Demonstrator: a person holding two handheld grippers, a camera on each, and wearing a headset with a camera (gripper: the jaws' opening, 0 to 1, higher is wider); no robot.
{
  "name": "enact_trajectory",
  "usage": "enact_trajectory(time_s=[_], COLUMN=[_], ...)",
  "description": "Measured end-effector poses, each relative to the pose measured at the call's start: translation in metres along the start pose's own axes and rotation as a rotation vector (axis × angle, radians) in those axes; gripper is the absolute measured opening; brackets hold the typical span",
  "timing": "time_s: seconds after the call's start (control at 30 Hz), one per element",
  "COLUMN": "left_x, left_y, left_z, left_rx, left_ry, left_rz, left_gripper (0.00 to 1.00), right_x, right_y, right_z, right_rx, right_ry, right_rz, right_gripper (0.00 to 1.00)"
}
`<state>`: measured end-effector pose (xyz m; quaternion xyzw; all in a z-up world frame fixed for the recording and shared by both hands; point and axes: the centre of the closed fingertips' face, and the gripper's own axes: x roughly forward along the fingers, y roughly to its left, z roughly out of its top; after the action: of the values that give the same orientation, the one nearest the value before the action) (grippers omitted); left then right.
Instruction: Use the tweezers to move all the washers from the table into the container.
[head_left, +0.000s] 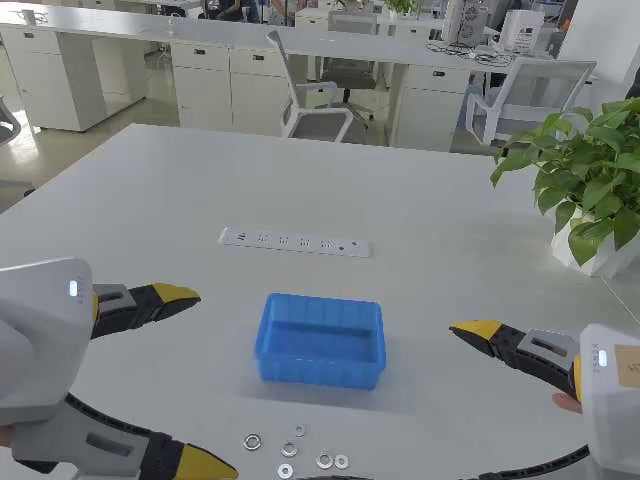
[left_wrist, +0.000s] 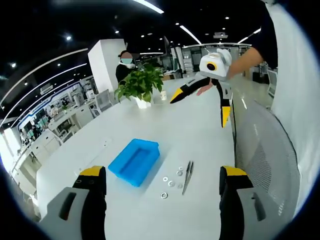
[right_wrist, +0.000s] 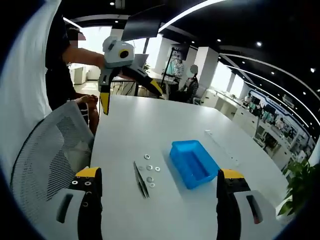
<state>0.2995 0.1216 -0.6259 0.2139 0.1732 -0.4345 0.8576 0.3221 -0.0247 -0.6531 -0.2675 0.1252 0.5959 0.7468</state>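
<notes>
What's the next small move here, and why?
Probably lower the right gripper onto the tweezers and close on them. Both it and the left gripper are open, holding nothing. The tweezers lie flat on the table beside the washers, and the container looks empty.

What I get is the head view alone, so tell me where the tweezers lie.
Observer: The tweezers lie flat on the table, close beside the washers, on the side away from the container.
Operator: Report the right gripper's jaws; one is cut off for me.
Observer: The right gripper is open, its jaws wide apart with nothing between them.
Operator: Say what stands beyond the tweezers on that side.
Observer: A mesh-backed chair, at the table's edge.
</notes>
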Motion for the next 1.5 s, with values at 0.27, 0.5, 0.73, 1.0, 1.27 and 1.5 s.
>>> enact_trajectory(time_s=[0.27,0.5,0.73,1.0,1.27,1.5], left_x=[0.0,0.0,0.002,0.004,0.005,0.008], left_y=[0.0,-0.001,0.003,-0.001,0.003,0.003], left_z=[0.003,0.005,0.001,0.006,0.01,0.008], left_rx=[-0.008,-0.006,-0.01,-0.031,-0.048,-0.054], left_ry=[-0.007,-0.004,0.022,-0.002,-0.026,-0.026], left_rz=[0.007,0.013,0.017,-0.012,-0.006,-0.007], left_gripper=[1.0,1.0,1.0,1.0,1.0,1.0], right_x=[0.002,0.005,0.008,0.011,0.005,0.007], right_y=[0.002,0.003,0.006,0.009,0.011,0.011], right_z=[0.001,-0.002,-0.002,0.0,0.002,0.001], right_rx=[0.006,-0.019,-0.013,-0.012,-0.003,-0.006], right_ry=[-0.01,0.005,0.006,0.003,-0.006,0.006], right_rz=[0.004,0.01,0.019,0.018,0.013,0.018], right_gripper=[0.99,1.0,1.0,1.0,1.0,1.0])
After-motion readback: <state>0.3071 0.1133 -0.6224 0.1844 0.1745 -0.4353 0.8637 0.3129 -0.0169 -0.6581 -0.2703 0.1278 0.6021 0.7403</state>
